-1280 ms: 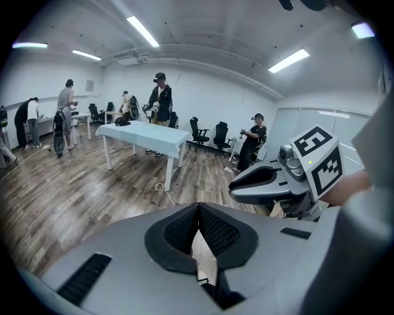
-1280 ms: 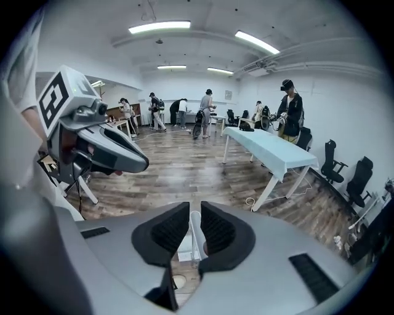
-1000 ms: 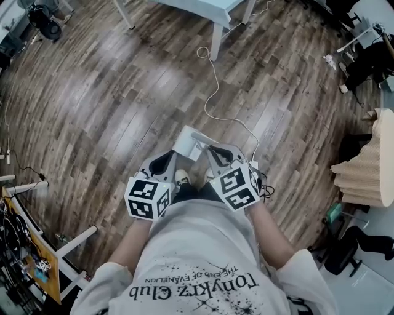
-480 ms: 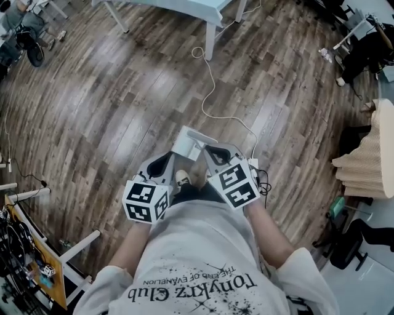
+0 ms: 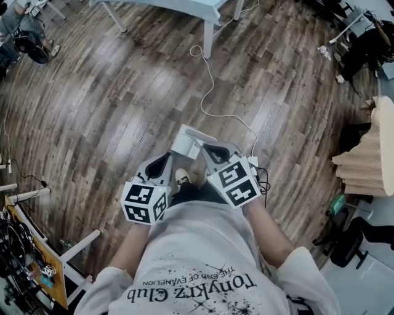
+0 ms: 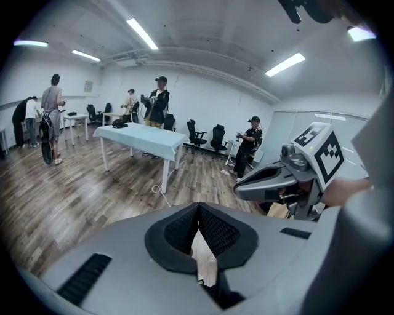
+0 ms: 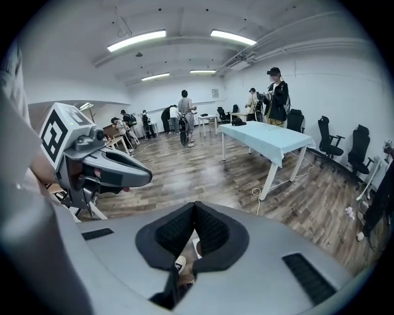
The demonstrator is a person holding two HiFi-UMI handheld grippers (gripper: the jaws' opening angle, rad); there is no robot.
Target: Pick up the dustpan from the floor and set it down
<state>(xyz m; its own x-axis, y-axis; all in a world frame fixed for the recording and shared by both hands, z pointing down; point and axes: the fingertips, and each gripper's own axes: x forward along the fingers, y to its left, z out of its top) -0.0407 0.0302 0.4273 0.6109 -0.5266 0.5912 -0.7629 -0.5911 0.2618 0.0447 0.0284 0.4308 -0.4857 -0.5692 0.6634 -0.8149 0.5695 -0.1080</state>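
Observation:
A white dustpan (image 5: 186, 143) shows over the wood floor just beyond the tips of both grippers, ahead of my shoe (image 5: 181, 177). I cannot tell whether it rests on the floor or touches a gripper. My left gripper (image 5: 165, 159) is held close to my body, pointing down and forward. Its pads (image 6: 184, 231) meet, with nothing between them. My right gripper (image 5: 206, 149) hangs beside it, with its pads (image 7: 210, 229) also pressed together and empty. Through the gap below the right pads I see the shoe and a bit of white.
A white cable (image 5: 212, 92) snakes across the floor from a table with a light-blue top (image 5: 184, 6) ahead. Stacked cardboard (image 5: 369, 166) and chairs stand at the right, and a rack (image 5: 37, 258) at the left. Several people stand far off.
The right gripper's marker cube has rolled slightly. Both grippers and the dustpan otherwise keep their places.

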